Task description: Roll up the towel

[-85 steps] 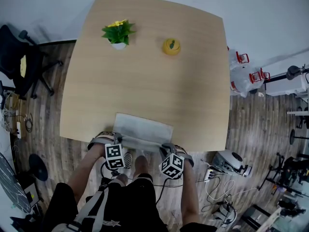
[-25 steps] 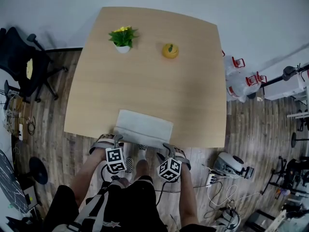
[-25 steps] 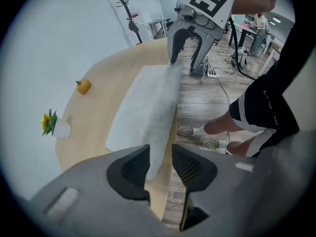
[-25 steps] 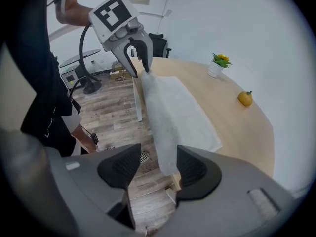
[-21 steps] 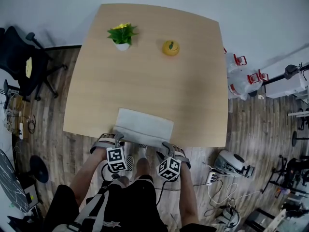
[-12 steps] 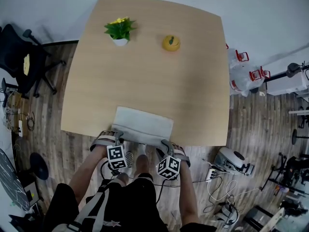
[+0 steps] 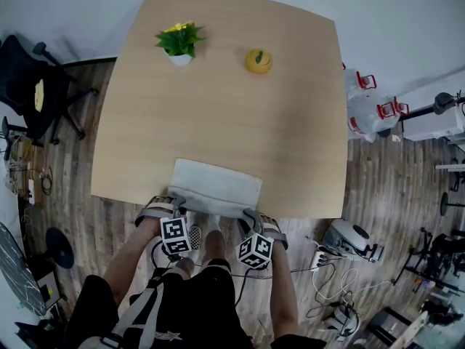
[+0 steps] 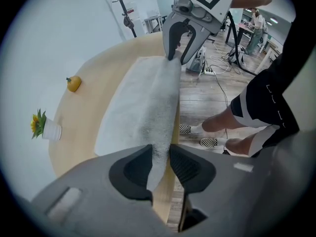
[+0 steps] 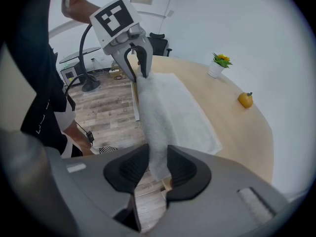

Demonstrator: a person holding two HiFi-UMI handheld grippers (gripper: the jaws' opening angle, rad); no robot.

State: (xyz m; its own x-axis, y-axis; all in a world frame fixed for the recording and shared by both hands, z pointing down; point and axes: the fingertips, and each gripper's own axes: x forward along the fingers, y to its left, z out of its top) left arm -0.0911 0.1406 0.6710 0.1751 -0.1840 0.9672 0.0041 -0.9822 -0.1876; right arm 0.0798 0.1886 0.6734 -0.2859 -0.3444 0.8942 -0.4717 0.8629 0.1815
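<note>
Pale wooden counter, with a grey towel at its 6 o'clock edge.
The left gripper and right gripper each have fingers closing on the towel's raised near hem, at 7 and 5 o'clock. The rest of it lies flat. A potted plant at 11 and a yellow ornament at 12 stand well apart from it.

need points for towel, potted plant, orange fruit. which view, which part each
towel (image 7: 216,186): head view, middle of its flat spread part.
potted plant (image 7: 178,41): head view, on its green leaves.
orange fruit (image 7: 258,62): head view, centre of its round body.
</note>
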